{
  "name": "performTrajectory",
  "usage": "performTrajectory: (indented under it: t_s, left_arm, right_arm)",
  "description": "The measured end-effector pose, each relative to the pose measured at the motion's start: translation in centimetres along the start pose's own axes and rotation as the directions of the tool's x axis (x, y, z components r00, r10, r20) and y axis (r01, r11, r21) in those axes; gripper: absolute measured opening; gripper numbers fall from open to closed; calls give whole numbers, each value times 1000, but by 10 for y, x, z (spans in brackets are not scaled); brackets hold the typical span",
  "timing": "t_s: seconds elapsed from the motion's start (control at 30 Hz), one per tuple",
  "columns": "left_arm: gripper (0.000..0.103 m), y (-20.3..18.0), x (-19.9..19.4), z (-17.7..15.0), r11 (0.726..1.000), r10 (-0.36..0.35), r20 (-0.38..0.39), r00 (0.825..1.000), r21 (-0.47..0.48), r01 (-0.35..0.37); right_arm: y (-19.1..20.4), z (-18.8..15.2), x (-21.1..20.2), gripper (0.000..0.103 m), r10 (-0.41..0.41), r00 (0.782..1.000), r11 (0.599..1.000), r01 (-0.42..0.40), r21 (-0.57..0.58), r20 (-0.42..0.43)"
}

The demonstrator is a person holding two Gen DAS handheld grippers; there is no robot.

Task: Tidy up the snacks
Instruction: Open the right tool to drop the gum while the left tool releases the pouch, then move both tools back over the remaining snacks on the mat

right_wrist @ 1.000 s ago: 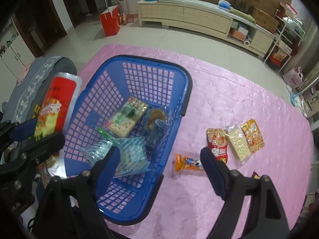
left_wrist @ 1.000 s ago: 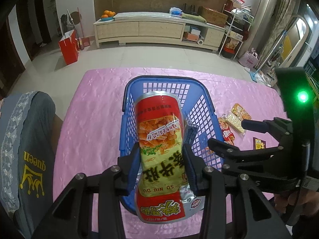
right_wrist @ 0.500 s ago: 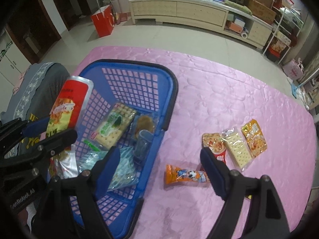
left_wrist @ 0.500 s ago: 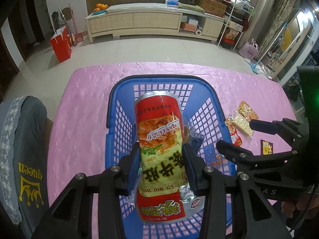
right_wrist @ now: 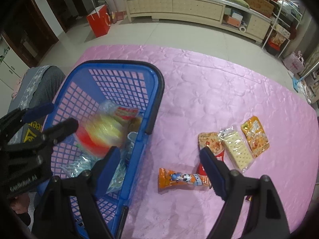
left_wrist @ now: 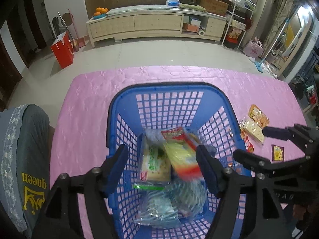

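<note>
Gaping left gripper (left_wrist: pixel 162 160) above blue basket (left_wrist: pixel 127 123) (blurred snack bag (left_wrist: pixel 180 155) inside), right gripper (right_wrist: pixel 159 157) likewise unclenched.

**Blue lattice on quilted pink**

The blue plastic lattice basket (left_wrist: pixel 127 131) has a square-hole grid through which the pink shows. The desk (right_wrist: pixel 209 91) wears a glossy pink cloth quilted with a flower pattern. Inside the basket, a blurred snack bag (left_wrist: pixel 182 155) shows red, yellow and green, beside a cream cracker pack with green print (left_wrist: pixel 154 165) and clear wrappers striped pale blue (left_wrist: pixel 159 209). On the cloth lie an orange cartoon-printed packet (right_wrist: pixel 179 180), a red-and-tan pouch (right_wrist: pixel 211 144), a clear pack of pale crackers (right_wrist: pixel 236 152) and an orange-yellow sachet (right_wrist: pixel 255 139). The left tongs (left_wrist: pixel 162 164) and right tongs (right_wrist: pixel 161 169) are black with dark blue pads.
</note>
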State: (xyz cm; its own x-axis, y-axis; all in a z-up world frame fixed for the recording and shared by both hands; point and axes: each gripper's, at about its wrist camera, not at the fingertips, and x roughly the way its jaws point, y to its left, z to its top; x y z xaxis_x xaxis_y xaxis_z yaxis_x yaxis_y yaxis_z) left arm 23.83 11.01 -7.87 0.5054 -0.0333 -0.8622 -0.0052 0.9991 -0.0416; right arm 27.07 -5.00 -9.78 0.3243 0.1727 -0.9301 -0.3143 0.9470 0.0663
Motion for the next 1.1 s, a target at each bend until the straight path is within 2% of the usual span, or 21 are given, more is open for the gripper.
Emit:
performTrajectory:
  t_s: [0.13,0.23,0.6,0.73,1.0,1.1]
  left_arm:
    - [73,-1,-14,-5,1000,10,16,1000,10,-11]
    - [79,2,-26,-8,1000,9,34,999,-2,-9]
    - [79,-10,-71,-23,1000,16,88,996,1,-16]
    - [79,-22,-86,-27,1000,12,106,994,10,-13]
    - [80,-62,-100,-29,999,-16,120,993,49,10]
    - [83,-83,-103,-26,997,-31,129,991,78,21]
  right_arm:
    - [4,-4,-10,86,6,1000,1000,-6,-9,17]
    - [7,-7,-18,86,16,1000,1000,-15,-11,27]
    - [7,-27,-63,86,39,995,999,-39,-3,88]
    - [-2,-36,-79,86,60,993,998,-62,23,106]
    - [-29,-55,-109,86,37,987,997,-48,63,158]
    - [-47,-63,-121,86,20,985,995,-36,89,172]
